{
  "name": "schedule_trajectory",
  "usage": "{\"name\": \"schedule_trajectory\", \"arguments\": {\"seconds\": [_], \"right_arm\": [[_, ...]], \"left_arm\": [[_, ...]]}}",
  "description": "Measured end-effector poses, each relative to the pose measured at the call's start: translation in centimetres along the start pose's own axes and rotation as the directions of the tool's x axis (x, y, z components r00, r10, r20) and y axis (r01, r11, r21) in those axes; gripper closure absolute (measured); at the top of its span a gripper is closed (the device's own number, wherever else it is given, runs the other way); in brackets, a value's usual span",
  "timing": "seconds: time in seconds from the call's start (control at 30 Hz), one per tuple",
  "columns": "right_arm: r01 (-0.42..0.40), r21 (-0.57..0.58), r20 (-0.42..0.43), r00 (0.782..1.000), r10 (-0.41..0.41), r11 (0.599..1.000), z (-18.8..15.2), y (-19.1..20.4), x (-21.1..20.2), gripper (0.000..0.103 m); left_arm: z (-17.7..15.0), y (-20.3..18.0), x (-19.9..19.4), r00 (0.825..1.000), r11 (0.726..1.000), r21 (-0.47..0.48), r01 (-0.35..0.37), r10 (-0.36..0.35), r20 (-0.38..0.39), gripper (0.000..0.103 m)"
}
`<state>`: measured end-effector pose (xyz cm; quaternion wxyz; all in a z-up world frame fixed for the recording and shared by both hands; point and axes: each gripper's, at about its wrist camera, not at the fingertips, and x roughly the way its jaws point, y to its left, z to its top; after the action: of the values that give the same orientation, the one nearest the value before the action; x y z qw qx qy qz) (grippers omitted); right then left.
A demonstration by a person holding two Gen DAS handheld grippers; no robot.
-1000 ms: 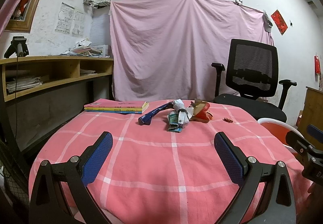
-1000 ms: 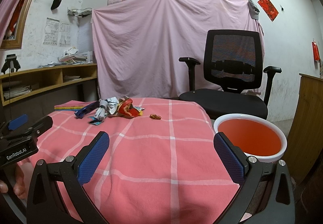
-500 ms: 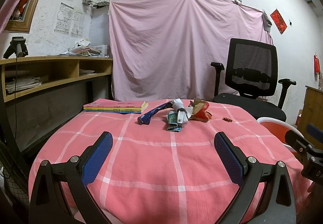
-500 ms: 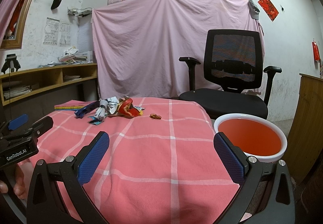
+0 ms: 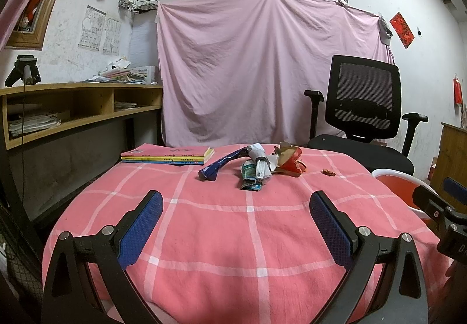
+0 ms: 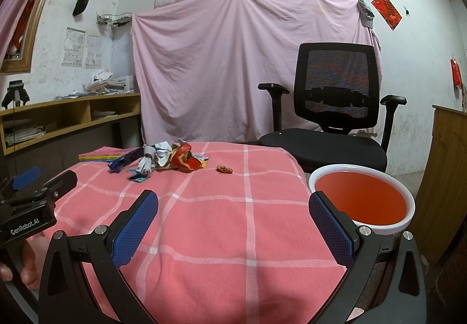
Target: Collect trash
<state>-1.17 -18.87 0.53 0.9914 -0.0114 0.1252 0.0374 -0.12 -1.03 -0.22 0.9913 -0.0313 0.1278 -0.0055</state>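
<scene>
1. Your left gripper (image 5: 235, 217) hovers over the near part of the table (image 5: 204, 236), its 2 fingers spread wide with nothing between them.
2. Your right gripper (image 6: 233, 217) is likewise spread wide and empty, near the table's right edge.
3. The trash pile (image 5: 256, 164) lies on the far part of the table, well apart from both grippers: ahead of the left one, ahead and to the left of the right one.
4. In the pile, a crumpled dark blue wrapper (image 5: 220, 164) lies on the left, twisted white and green packets (image 5: 255, 172) in the middle, and a torn red wrapper (image 5: 292, 159) on the right.
5. A small brown scrap (image 6: 224, 169) lies alone, to the right of the pile.
6. The trash bin (image 6: 362, 201), round with a white rim and red inside, stands just beside the table's right edge, close to your right gripper's right finger.
7. The tablecloth is pink woven fabric with white grid lines.
8. 2 flat books (image 5: 167, 155) are stacked at the far left of the table.
</scene>
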Motion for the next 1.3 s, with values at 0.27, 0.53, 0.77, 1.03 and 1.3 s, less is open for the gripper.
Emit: {"name": "schedule_trajectory", "arguments": {"seconds": [0.27, 0.53, 0.77, 1.03, 1.3], "right_arm": [[0.001, -0.001, 0.0, 1.0, -0.001, 1.0, -0.4, -0.3, -0.3, 0.0], [0.001, 0.001, -0.001, 1.0, -0.001, 1.0, -0.3, -0.3, -0.3, 0.0], [0.0, 0.003, -0.001, 1.0, 0.0, 1.0, -0.3, -0.2, -0.3, 0.0], [-0.004, 0.0, 0.0, 1.0, 0.004, 1.0, -0.4, 0.3, -0.1, 0.0], [-0.007, -0.001, 0.044, 0.999, 0.007, 1.0, 0.5, 0.7, -1.1, 0.0]], "left_arm": [[-0.2, -0.1, 0.1, 1.0, 1.0, -0.002, 0.0, 0.0, 0.002, 0.005], [-0.1, -0.2, 0.1, 1.0, 1.0, 0.0, -0.002, 0.002, 0.003, 0.005], [-0.2, -0.1, 0.1, 1.0, 1.0, -0.001, -0.002, 0.002, 0.005, 0.005], [-0.2, 0.0, 0.0, 1.0, 1.0, -0.005, 0.002, -0.002, 0.011, 0.005], [0.4, 0.2, -0.7, 0.998, 0.999, -0.028, -0.045, 0.046, 0.049, 0.005]]}}
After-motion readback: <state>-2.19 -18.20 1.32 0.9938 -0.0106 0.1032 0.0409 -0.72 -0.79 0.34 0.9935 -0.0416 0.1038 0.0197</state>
